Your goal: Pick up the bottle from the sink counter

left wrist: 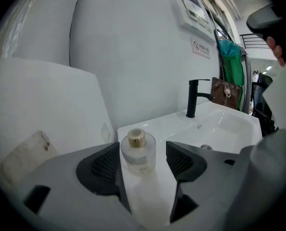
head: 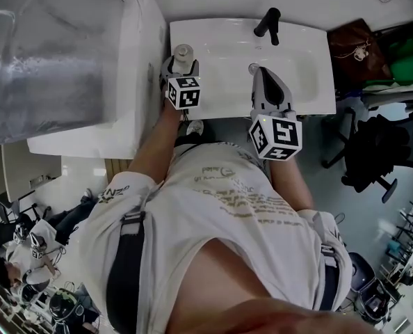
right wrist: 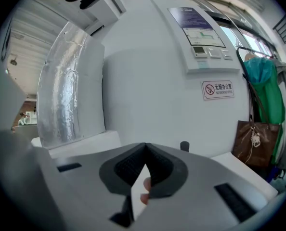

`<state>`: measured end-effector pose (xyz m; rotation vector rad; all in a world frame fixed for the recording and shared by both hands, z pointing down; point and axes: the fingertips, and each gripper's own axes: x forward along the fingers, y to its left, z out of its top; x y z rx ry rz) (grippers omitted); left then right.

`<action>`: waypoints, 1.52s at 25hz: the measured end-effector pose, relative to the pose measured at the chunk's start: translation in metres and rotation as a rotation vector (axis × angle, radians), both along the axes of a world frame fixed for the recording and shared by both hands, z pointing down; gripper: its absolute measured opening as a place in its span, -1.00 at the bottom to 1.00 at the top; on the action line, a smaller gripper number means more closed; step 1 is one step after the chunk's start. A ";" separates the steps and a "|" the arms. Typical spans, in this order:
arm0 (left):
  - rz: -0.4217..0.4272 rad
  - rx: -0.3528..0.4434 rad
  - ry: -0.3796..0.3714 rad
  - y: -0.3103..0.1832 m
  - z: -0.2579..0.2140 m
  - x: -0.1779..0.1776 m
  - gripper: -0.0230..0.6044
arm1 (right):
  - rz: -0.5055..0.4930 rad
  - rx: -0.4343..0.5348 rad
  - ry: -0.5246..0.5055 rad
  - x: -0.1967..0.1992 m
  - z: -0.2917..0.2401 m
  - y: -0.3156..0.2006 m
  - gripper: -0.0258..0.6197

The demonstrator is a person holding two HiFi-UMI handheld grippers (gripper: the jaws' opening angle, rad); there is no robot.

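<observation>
A small clear glass bottle [head: 183, 53] with a gold cap stands upright on the left rim of the white sink counter [head: 217, 32]. My left gripper [head: 183, 68] is open around it. In the left gripper view the bottle [left wrist: 137, 152] sits between the two dark pads [left wrist: 106, 165], with a gap on each side. My right gripper [head: 258, 74] hovers over the basin, right of the bottle. Its jaws meet at the tips [right wrist: 144, 150] with nothing held between them.
A black faucet [head: 268, 24] stands at the back of the basin, and the drain [head: 252, 67] lies by the right gripper. A white cabinet [head: 133, 68] borders the counter's left edge. A brown bag [head: 357, 47] and an office chair [head: 377, 152] are at the right.
</observation>
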<state>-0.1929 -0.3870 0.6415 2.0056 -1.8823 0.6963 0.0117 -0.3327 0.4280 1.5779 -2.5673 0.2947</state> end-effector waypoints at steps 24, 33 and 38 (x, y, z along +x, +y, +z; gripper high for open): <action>-0.063 -0.068 0.084 -0.035 0.049 -0.011 0.14 | 0.115 -0.032 0.024 0.037 0.004 -0.007 -0.85; -0.072 -0.079 0.114 -0.045 0.058 -0.010 0.14 | 0.155 -0.034 0.046 0.050 0.005 -0.002 -0.85; -0.069 -0.073 0.115 -0.047 0.059 -0.011 0.14 | 0.173 -0.038 0.044 0.057 0.005 -0.001 -0.85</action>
